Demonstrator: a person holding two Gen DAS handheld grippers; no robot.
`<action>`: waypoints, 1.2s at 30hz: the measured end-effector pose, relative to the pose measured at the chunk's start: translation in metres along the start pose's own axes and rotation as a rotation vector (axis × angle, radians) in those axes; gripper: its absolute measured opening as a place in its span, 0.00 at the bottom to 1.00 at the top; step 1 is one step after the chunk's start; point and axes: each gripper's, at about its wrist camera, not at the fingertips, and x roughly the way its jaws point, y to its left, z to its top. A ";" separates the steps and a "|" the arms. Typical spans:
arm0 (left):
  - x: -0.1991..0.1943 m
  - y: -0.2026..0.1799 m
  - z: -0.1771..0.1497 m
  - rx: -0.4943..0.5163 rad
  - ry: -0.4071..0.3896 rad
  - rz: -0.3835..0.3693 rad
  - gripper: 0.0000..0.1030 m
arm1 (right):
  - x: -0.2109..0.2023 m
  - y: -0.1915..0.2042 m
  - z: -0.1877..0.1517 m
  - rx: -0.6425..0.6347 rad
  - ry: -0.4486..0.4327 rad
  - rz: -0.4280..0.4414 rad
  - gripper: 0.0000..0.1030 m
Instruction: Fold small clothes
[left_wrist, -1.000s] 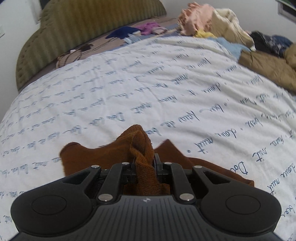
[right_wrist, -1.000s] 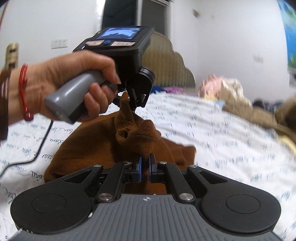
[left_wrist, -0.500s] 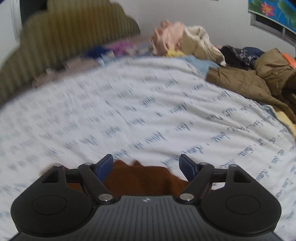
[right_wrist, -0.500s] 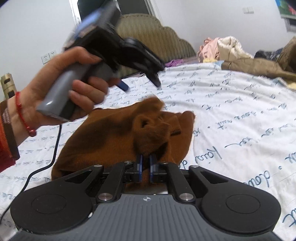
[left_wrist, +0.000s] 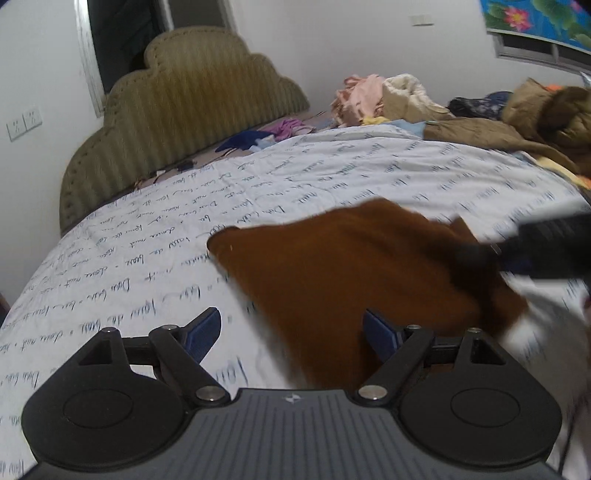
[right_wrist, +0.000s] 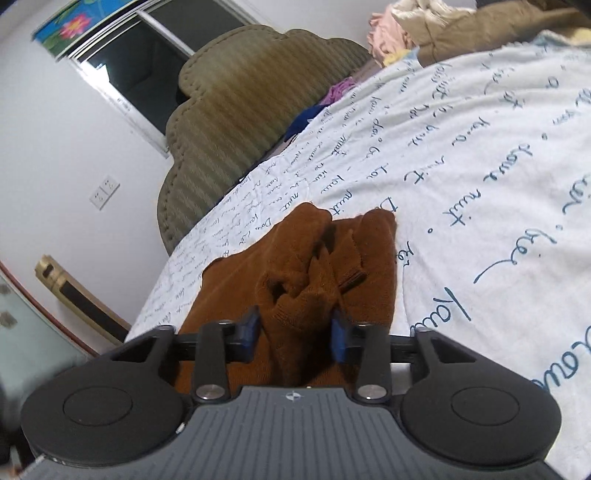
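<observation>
A brown knitted garment (left_wrist: 351, 266) lies mostly flat on the white bedsheet with blue script (left_wrist: 147, 280). My left gripper (left_wrist: 291, 330) hovers at its near edge with the jaws wide and still opening. Cloth shows beyond the gap, but nothing is pinched. In the left wrist view my right gripper (left_wrist: 546, 243) is a dark blur at the garment's right side. Seen from the right wrist, a bunched fold of the brown garment (right_wrist: 306, 295) sits between the blue pads (right_wrist: 251, 332) of my right gripper (right_wrist: 294, 334). Those jaws are opening and no longer squeeze the fold.
An olive padded headboard (left_wrist: 192, 114) rises behind the bed. A pile of pink, cream and tan clothes (left_wrist: 406, 99) lies at the far right, and small blue and purple items (left_wrist: 258, 136) at the head end. Wall sockets (left_wrist: 24, 118) and a window (right_wrist: 140, 62) are nearby.
My left gripper let go of the brown cloth, opened wide and swung away to the garment's near left side. The right gripper rolled and parted its jaws. The garment dropped flatter.
</observation>
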 end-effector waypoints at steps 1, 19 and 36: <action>-0.007 -0.005 -0.008 0.024 -0.014 -0.001 0.82 | 0.000 0.000 -0.001 0.014 -0.002 -0.002 0.26; -0.013 -0.018 -0.044 0.200 -0.057 0.079 0.83 | -0.025 0.000 -0.010 0.054 0.015 0.038 0.14; 0.016 -0.017 -0.036 0.032 -0.002 0.161 0.83 | 0.008 0.005 0.002 0.017 0.076 0.068 0.15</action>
